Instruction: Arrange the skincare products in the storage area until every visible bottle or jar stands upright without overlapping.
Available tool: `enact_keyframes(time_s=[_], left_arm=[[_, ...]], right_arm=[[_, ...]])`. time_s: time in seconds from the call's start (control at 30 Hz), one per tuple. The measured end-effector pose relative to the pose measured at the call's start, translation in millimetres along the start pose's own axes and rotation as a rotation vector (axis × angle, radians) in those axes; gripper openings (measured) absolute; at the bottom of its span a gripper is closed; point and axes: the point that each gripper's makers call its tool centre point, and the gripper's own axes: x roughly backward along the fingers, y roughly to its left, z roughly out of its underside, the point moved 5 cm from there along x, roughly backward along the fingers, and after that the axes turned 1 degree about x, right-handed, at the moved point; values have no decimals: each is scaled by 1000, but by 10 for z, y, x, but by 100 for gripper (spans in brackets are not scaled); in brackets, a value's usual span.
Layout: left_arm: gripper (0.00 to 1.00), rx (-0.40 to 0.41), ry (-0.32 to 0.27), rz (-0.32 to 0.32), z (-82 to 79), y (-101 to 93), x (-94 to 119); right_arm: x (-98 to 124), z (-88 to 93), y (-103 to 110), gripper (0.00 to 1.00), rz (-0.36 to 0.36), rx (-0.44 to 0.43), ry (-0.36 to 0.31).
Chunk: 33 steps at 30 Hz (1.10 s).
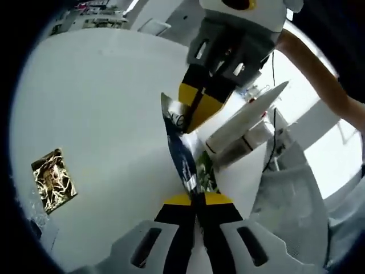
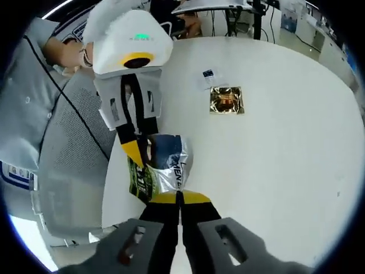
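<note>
Both tongs, left [image 1: 197, 201] and right [image 2: 179, 197], are clamped on opposite ends of a crinkled, glossy foil sachet [image 2: 162, 165] held above the smooth white surface [image 2: 274, 160]. A flat square gold-foil packet [image 2: 226, 100] lies well apart, toward the surface's far edge

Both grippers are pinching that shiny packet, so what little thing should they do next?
Probably one lets go: the left gripper and right gripper each pinch an end of the silver-and-blue foil sachet, holding it above the white table, so neither can set it down.
</note>
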Motion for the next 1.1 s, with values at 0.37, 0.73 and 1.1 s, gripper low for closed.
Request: enact_keyframes(time_s=[0.37, 0.73, 1.1], left_arm=[[16, -175, 96, -43, 184, 15, -67], [35, -305, 27, -237, 125, 127, 196], [57, -550, 41, -369, 94, 92, 164]], right_arm=[[-133, 92, 77, 1, -38, 18, 13], [-220, 105, -34, 1, -28, 130, 99], [-365, 121, -71, 1, -33, 177, 127]])
